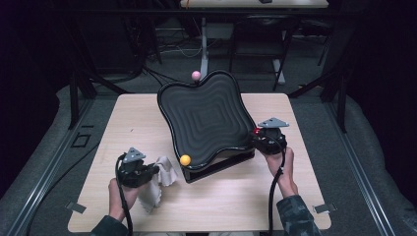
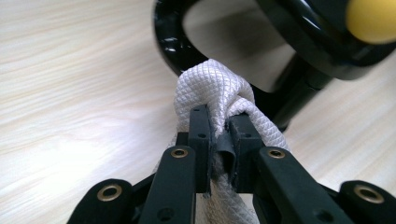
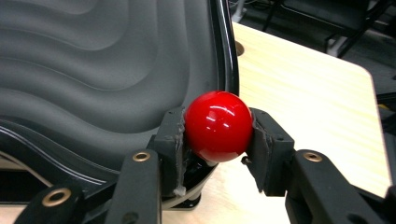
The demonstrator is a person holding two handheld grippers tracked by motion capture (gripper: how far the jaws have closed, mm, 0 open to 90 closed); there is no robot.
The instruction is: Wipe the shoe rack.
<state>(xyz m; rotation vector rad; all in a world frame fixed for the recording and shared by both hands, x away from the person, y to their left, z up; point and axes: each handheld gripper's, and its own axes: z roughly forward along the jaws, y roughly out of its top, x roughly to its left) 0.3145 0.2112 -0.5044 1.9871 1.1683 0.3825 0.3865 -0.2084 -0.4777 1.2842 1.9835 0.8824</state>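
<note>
- Tray, black and ridged, sits tilted on a stand at the middle of a pale wooden table; dark floor, cables and chair legs lie beyond.
- Right gripper clamps the tray's red ball at its right corner.
- Left gripper pinches a white cloth beside the yellow ball.
- High view adds a pink ball at the far rim.

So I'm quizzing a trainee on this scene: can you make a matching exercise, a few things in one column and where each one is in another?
Things:
1. red ball
2. white cloth
3. yellow ball
4. pink ball

Places:
A. at the far edge of the black tray
B. at the tray's near corner
C. between the fingers of the left gripper
D. between the fingers of the right gripper

Pairs: 1-D, 2-C, 3-B, 4-A
</note>
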